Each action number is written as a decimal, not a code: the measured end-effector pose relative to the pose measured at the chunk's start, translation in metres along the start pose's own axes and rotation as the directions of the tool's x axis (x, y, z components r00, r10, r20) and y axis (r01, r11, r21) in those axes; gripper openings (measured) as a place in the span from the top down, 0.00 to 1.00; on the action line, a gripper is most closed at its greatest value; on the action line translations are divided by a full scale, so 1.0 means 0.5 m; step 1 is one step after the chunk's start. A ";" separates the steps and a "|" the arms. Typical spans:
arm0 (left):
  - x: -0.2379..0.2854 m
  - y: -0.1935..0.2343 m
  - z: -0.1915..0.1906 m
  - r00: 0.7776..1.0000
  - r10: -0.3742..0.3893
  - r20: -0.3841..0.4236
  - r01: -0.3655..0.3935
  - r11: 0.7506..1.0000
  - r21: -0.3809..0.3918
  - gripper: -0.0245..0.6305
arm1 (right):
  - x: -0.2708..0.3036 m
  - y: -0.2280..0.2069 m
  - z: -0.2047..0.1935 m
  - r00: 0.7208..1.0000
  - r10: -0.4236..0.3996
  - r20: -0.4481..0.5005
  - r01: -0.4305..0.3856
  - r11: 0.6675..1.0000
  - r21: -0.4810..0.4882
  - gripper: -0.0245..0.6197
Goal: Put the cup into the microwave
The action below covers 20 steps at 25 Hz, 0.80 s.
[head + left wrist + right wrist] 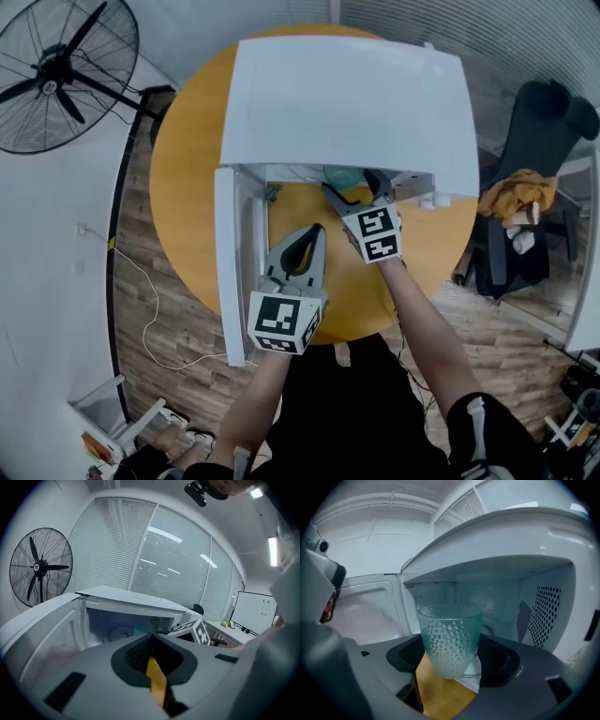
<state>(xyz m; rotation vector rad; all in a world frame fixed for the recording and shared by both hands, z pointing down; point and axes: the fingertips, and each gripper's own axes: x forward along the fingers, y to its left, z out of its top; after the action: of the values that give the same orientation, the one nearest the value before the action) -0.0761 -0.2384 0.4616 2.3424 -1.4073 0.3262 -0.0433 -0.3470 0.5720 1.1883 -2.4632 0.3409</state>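
Note:
A teal dimpled glass cup stands upright between the jaws of my right gripper, which is shut on it. In the head view the cup sits at the mouth of the white microwave, just under its front edge, with my right gripper behind it. The microwave door hangs open to the left. The cavity with its glass turntable lies straight ahead of the cup. My left gripper hovers over the table before the opening, shut and empty, seen as in its own view.
The microwave rests on a round yellow table. A standing fan is at the far left. A black chair with an orange cloth stands to the right. A white cable trails on the wooden floor.

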 end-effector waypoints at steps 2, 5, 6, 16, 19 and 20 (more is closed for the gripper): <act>0.002 0.000 -0.003 1.000 -0.006 -0.004 0.006 1.000 -0.001 0.96 | 0.014 -0.008 -0.005 1.000 -0.011 -0.003 0.011 1.000 0.006 0.40; 0.006 -0.003 -0.005 1.000 -0.017 -0.007 0.017 1.000 0.002 0.96 | 0.034 -0.016 -0.011 1.000 -0.017 -0.008 0.017 0.999 0.027 0.40; 0.007 -0.004 -0.006 1.000 -0.022 -0.008 0.022 1.000 0.006 0.96 | 0.039 -0.018 -0.010 1.000 -0.021 -0.008 0.021 0.999 0.031 0.40; 0.013 -0.005 -0.004 0.999 -0.042 -0.008 0.042 0.999 0.009 0.96 | 0.061 -0.024 -0.022 0.999 -0.045 -0.012 0.046 0.998 0.043 0.40; 0.015 -0.008 -0.004 0.999 -0.049 -0.009 0.049 0.999 0.015 0.96 | 0.064 -0.024 -0.027 0.998 -0.055 -0.012 0.055 0.998 0.034 0.40; 0.015 -0.008 -0.004 0.999 -0.050 -0.008 0.051 0.999 0.015 0.96 | 0.067 -0.024 -0.026 0.998 -0.056 -0.011 0.056 0.998 0.026 0.40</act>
<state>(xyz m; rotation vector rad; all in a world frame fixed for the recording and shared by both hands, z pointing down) -0.0691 -0.2418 0.4653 2.3822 -1.3442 0.3326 -0.0499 -0.3726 0.5988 1.2610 -2.4187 0.3641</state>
